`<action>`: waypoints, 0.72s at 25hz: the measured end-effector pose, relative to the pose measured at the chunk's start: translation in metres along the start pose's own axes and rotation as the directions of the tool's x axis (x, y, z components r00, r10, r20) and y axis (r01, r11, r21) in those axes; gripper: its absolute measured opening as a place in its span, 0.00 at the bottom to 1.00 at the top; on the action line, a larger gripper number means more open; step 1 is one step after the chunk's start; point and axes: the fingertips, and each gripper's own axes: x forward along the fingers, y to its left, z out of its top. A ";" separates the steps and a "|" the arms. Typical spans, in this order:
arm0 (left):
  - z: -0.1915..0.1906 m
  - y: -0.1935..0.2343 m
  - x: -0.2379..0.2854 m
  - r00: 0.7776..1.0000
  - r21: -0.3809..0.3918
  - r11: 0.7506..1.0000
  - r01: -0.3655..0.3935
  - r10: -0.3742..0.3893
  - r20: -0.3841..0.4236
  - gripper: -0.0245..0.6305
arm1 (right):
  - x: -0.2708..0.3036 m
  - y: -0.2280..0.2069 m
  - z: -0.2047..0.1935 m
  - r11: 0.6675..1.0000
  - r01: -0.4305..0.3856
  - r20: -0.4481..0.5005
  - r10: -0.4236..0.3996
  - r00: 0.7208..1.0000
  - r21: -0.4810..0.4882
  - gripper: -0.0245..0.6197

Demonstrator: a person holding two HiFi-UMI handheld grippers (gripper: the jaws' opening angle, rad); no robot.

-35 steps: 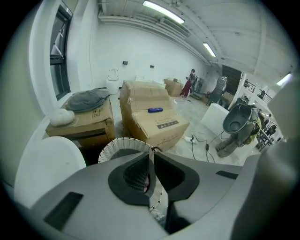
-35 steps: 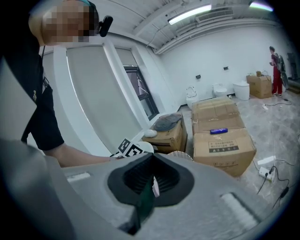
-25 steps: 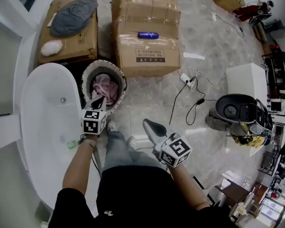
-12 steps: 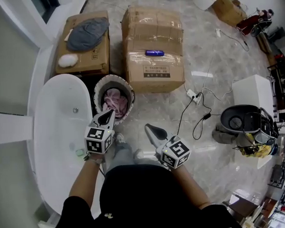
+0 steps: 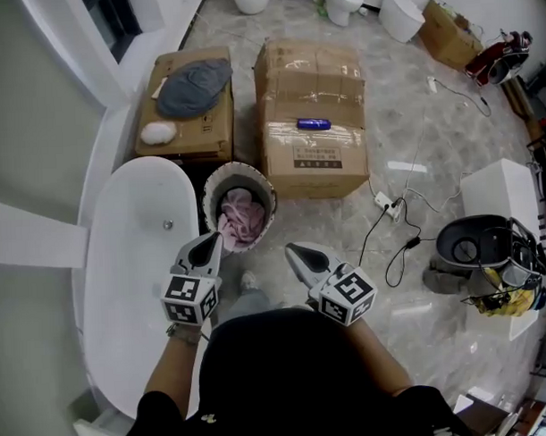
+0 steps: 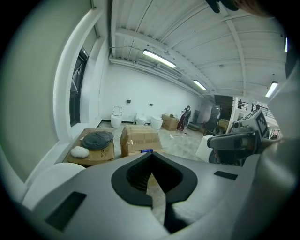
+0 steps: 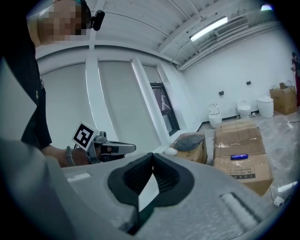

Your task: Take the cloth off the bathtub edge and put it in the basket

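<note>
A pink cloth lies bunched inside the round basket, which stands on the floor between the white bathtub and a big cardboard box. My left gripper hangs just below the basket, shut and empty, its tips together. My right gripper is held to the right of it over the floor, also shut with nothing in it. In the left gripper view the jaws meet at the tip. The right gripper shows the same in its own view, with the left gripper beyond.
Two cardboard boxes stand behind the basket; the left box carries a grey cap and a white lump, the right one a blue object. A power strip with cables and a round black appliance lie on the right.
Both grippers have drawn back from the basket toward the person's body; the left one was at the basket's rim a second ago. The view has tilted up, showing more of the floor.
</note>
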 end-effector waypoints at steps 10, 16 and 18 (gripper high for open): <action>0.021 -0.002 -0.065 0.992 -0.022 0.999 -0.049 0.051 0.116 0.06 | -0.015 0.036 0.029 0.998 -0.029 0.054 0.032 0.998 -0.053 0.03; 0.021 -0.006 -0.087 0.987 -0.049 0.997 -0.052 0.059 0.152 0.06 | -0.016 0.052 0.033 0.996 -0.047 0.062 0.052 0.997 -0.080 0.03; 0.015 -0.004 -0.093 0.984 -0.058 0.996 -0.063 0.072 0.162 0.06 | -0.017 0.054 0.033 0.995 -0.050 0.063 0.055 0.996 -0.086 0.03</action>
